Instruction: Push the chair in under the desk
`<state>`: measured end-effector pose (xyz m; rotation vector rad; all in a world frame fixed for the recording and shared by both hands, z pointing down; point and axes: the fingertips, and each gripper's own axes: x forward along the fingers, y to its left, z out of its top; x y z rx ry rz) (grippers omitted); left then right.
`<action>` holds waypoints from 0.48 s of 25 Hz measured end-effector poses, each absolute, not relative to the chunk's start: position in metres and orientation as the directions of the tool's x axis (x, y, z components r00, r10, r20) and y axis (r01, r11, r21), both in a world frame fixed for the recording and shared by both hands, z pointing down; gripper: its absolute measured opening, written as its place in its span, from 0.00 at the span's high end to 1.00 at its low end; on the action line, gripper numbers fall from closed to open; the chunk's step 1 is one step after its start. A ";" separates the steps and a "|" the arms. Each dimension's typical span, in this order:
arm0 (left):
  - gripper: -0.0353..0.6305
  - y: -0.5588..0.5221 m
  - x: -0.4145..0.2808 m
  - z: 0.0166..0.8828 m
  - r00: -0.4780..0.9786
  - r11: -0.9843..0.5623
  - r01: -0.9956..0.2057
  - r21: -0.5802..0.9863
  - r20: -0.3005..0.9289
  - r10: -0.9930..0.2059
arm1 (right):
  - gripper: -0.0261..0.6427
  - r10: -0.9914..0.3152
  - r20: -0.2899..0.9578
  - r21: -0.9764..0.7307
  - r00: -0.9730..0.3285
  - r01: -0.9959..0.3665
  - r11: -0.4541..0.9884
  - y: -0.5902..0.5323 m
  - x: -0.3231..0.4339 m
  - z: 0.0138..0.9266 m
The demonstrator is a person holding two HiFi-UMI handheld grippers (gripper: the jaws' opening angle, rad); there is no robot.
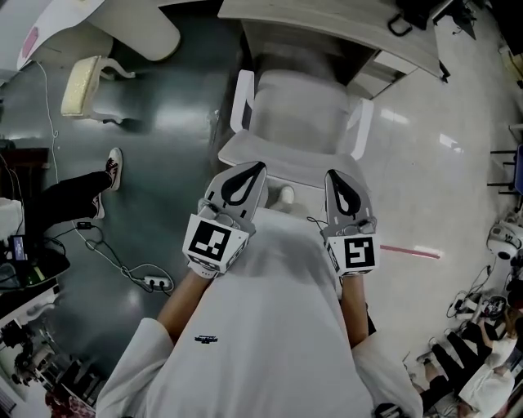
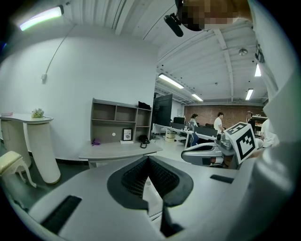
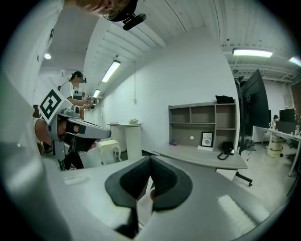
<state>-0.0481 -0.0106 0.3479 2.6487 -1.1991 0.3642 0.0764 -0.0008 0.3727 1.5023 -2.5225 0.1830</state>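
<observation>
In the head view a white chair point(image 1: 298, 118) with two armrests stands in front of me, its far side at the grey desk point(image 1: 343, 24). My left gripper point(image 1: 252, 169) and right gripper point(image 1: 335, 176) are side by side at chest height, tips over the chair's near edge. I cannot tell whether they touch it. Both are shut with nothing between the jaws. The left gripper view looks over its shut jaws point(image 2: 149, 158) at the desk point(image 2: 120, 150) and the right gripper point(image 2: 214, 151). In the right gripper view the shut jaws point(image 3: 150, 158) point at the desk point(image 3: 202, 157), with the left gripper point(image 3: 70, 127) to the left.
A cream stool point(image 1: 82, 82) and a white pedestal table point(image 1: 135, 28) stand at the left. A person's leg and sneaker point(image 1: 113, 167) and a cable with a power strip point(image 1: 155, 282) lie on the dark floor. A shelf unit point(image 2: 121, 124) tops the desk. People sit at the lower right point(image 1: 482, 359).
</observation>
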 end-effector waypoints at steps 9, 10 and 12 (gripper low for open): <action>0.94 -0.017 -0.039 0.397 0.648 -0.748 -0.663 0.000 0.500 -0.575 | 0.83 -0.805 0.295 0.029 -0.515 -0.837 0.546 -0.014 0.058 0.387; 0.94 -0.015 -0.039 0.403 0.647 -0.758 -0.653 -0.007 0.516 -0.562 | 0.82 -0.797 0.308 0.032 -0.520 -0.831 0.555 -0.012 0.055 0.390; 0.94 -0.011 -0.035 0.416 0.648 -0.779 -0.626 -0.021 0.542 -0.535 | 0.79 -0.774 0.342 0.043 -0.533 -0.814 0.580 -0.010 0.051 0.401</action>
